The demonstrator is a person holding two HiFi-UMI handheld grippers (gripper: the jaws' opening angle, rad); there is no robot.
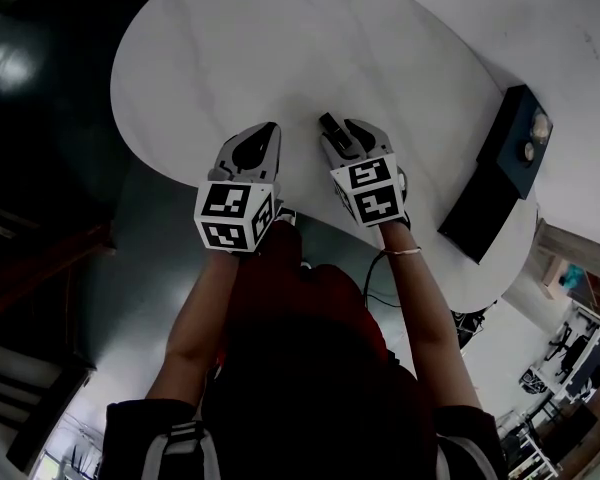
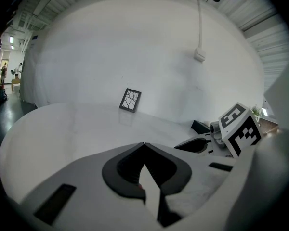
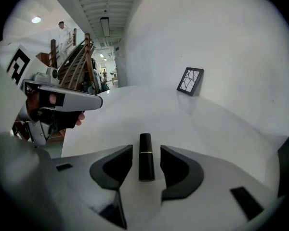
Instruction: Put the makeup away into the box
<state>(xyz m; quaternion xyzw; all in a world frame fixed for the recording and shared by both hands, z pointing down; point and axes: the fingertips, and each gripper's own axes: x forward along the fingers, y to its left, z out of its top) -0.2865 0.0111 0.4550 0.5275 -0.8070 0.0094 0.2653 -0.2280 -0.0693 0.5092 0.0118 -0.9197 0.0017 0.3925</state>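
Slim black lipstick tube (image 3: 146, 157): lies between the parted jaws of your right claw (image 3: 146, 147).
Long axis runs straight ahead of that claw; your left claw (image 2: 144, 144) sits pinched together.

My left gripper (image 2: 144, 144), jaws closed tip to tip with nothing between them, points across a white table (image 2: 62, 129) toward a small frame (image 2: 130, 100) standing by the wall, where a cable (image 2: 199, 28) hangs. The right gripper (image 2: 197, 137) sits close on the right.
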